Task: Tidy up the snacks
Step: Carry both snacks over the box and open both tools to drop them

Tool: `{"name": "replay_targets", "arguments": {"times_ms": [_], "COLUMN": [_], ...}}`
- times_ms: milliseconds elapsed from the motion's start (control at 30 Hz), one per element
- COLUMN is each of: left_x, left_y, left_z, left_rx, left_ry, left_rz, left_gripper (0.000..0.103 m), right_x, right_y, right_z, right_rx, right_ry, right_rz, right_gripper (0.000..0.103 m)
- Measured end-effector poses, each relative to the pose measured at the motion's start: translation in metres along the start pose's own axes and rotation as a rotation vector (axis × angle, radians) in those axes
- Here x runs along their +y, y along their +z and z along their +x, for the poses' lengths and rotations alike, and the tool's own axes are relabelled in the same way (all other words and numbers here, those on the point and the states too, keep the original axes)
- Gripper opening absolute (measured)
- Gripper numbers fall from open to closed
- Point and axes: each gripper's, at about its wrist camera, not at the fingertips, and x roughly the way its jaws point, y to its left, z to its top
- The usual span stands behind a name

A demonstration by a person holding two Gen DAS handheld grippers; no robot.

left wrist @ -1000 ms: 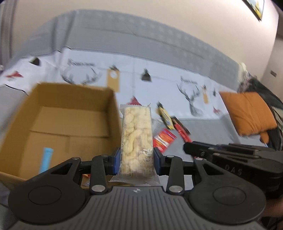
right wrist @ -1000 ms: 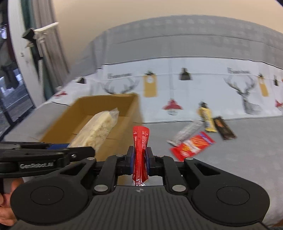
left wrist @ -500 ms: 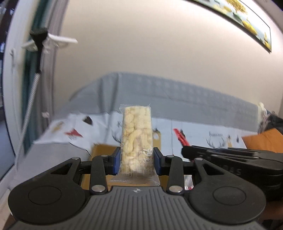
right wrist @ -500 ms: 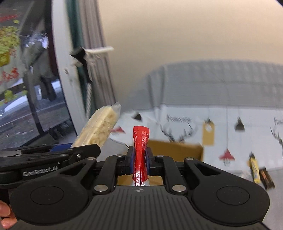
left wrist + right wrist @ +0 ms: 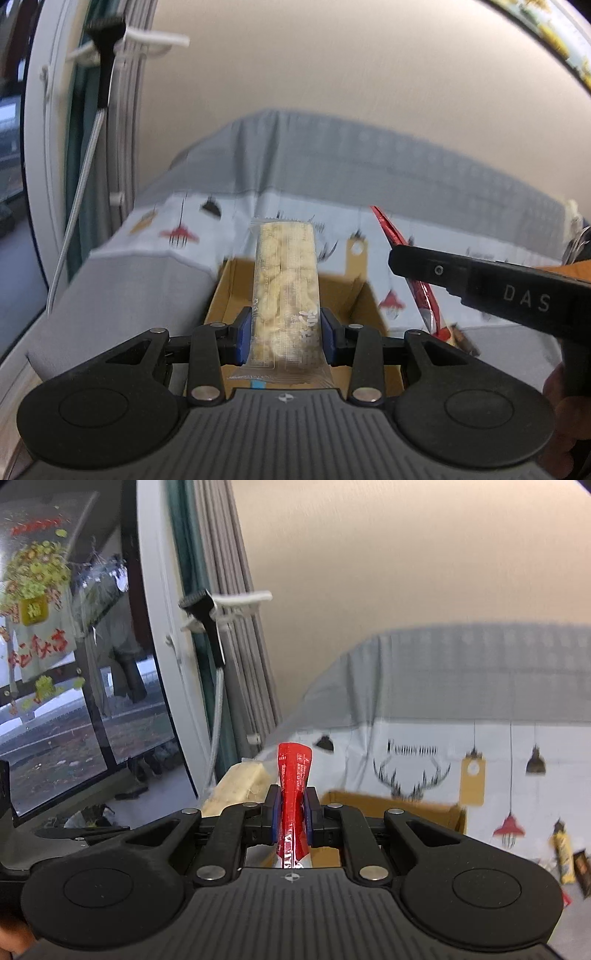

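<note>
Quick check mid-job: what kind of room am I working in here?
Most likely a bedroom at home. A bed with a printed cover fills the view, curtains hang by a big window, and a framed picture is on the wall.

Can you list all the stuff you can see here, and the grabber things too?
pale snack pack: one, clear wrapper, cream pieces, held upright above the box
red snack stick: one, red, pinched upright
cardboard box: one, brown, open, on the bed
bed cover: one, grey and white with lamp and antler prints
snack bars: two at least, yellow and dark, lying on the cover at right
curtain: grey, by the window
left gripper: black, blue pads, shut on the pale pack
right gripper: black, shut on the red stick
</note>
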Motion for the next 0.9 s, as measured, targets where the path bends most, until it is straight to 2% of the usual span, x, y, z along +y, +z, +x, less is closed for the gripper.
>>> {"name": "replay_targets", "arguments": {"times_ms": [100,333,900], "left_x": [0.006,0.013,0.024], "left_y": [-0.010,-0.036,-0.079], "left_z": [0.028,0.079,0.171], "left_rx": [0.071,0.170,0.341], "left_ry": [0.022,0.046,0.087], "left_rz": [-0.017,-0.043,-0.020], "left_gripper": [0.041,0.041,0.041], "right_x": [-0.011,-0.042,-0.088], "right_y": [-0.018,-0.062,-0.128], "right_z": [0.020,0.054,0.120], "right_rx": [0.063,0.200,0.398], "right_ry": [0.001,-0.027,-0.064], "right_rz": [0.031,0.095,0.192], "right_gripper": [0.013,0.013,0.013]}}
